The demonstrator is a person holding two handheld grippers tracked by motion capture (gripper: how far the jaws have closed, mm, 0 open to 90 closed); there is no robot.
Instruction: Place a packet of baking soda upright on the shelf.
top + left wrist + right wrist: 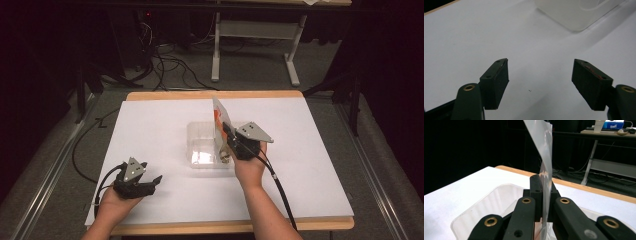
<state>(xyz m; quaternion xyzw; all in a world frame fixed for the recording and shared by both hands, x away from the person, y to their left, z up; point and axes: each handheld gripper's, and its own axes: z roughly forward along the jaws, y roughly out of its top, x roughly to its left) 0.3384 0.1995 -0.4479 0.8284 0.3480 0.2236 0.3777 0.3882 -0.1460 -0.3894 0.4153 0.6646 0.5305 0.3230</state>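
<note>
**Right gripper pinches a bag above the tub**

The right gripper [229, 134] sits over the right edge of a clear plastic tub [200, 145] in the middle of the white table [150, 130]. Its jaws are closed tight on a thin plastic bag [220, 120] — in the right gripper view the bag [544, 157] runs up between the two black jaws as a glossy sheet, seen nearly edge-on, and rises well above them. From the high view the bag stands upright, slightly tilted, with an orange patch on its face; its lower end reaches down into the tub beside the gripper. What lies at the bottom of the tub is too blurred to tell.

The left gripper [156, 181] rests low over the table near the front left, well apart from the tub. Its jaws stand wide with nothing between them — the left gripper view shows bare white table [474, 37] in the gap and a corner of the tub [579, 15] farther off at the top right.

Behind the table, cables [170, 65] lie on the floor.
</note>
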